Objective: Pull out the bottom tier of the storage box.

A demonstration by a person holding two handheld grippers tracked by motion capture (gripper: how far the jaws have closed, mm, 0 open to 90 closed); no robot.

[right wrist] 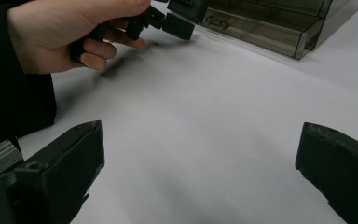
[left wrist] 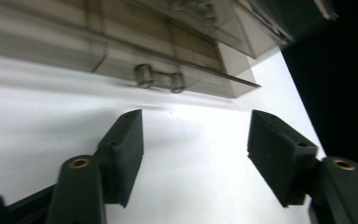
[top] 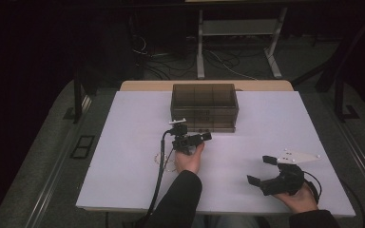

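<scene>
Nearest the person, the right gripper (top: pixel 265 171) rests low on the white worktop (top: pixel 123 142), its 2 fingers (right wrist: pixel 70 158) spread wide on nothing, probably parked clear of the work. Farther forward, the left gripper (top: pixel 195 137) hovers just in front of the smoky plastic drawer box (top: pixel 204 102), fingers (left wrist: pixel 126 149) apart and empty; its aim at the lowest drawer's clasp-like handle (left wrist: pixel 161 80) suggests that is what it works on. The box stands at the worktop's far middle.
</scene>
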